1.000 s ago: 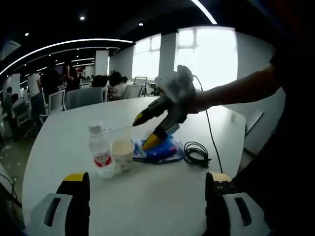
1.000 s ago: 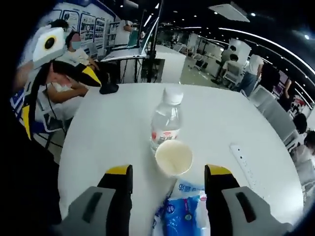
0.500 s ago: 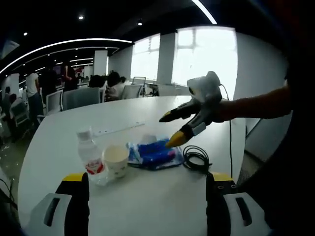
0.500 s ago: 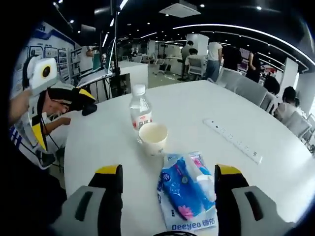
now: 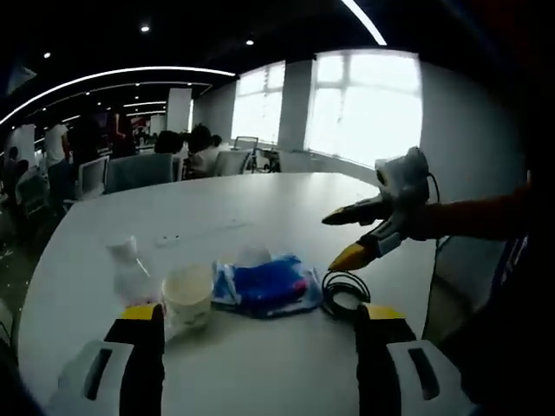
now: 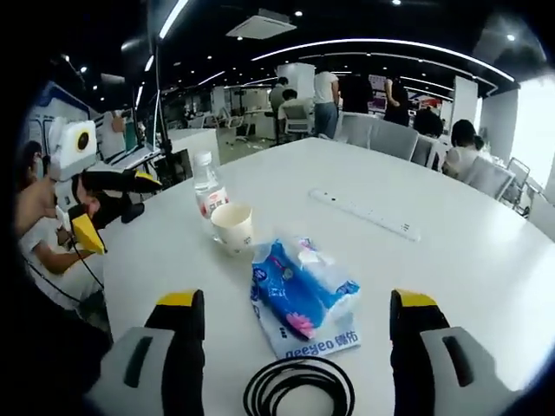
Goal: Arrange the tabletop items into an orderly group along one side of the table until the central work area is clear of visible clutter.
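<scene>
Beyond the white surface (image 6: 486, 251), an open office stretches away: people (image 6: 327, 91) stand at the far side, grey chairs (image 6: 395, 139) line the surface's edge, and curved ceiling light strips (image 6: 381, 43) run overhead. Bright windows (image 5: 368, 108) glow behind more seated people (image 5: 205, 149).

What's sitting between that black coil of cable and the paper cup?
The blue tissue pack lies between the cable coil and the cup, as the right gripper view shows. The left gripper view shows the same order.
</scene>
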{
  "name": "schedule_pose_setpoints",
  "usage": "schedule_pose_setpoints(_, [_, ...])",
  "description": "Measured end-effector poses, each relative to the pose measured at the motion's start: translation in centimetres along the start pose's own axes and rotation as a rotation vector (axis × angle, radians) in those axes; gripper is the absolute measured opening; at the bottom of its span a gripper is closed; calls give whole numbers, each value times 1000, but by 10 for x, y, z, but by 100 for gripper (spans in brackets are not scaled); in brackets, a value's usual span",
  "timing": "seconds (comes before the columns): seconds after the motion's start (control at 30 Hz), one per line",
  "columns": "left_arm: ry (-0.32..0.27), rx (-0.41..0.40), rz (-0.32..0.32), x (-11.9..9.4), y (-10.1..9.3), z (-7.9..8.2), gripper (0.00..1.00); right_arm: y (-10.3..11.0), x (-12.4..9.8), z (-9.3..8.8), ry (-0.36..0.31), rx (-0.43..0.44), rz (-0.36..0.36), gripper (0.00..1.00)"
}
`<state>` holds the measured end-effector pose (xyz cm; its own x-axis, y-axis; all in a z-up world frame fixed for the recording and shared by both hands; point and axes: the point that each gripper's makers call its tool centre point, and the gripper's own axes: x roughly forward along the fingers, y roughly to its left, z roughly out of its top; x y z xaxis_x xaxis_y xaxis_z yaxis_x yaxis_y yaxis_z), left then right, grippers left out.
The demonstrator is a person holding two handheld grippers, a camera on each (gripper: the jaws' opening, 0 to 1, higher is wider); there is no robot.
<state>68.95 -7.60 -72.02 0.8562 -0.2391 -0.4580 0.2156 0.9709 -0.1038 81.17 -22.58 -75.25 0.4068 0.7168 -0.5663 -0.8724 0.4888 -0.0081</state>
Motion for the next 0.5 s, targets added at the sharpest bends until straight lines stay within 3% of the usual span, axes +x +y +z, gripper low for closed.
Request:
schedule_pose_setpoints(0.17, [4,13,-3,9,-3,2,96,-8,-9,-10,-5,37,-20,92])
schedule_pose_setpoints(0.3, [-28,25,-30,13,-11,10,100,-13,-16,-19,-2,72,-31,97])
schedule_pose_setpoints(0.5, [-6,41,-50,24,-20,7,100,-18,-22,-31,3,97,-43,99])
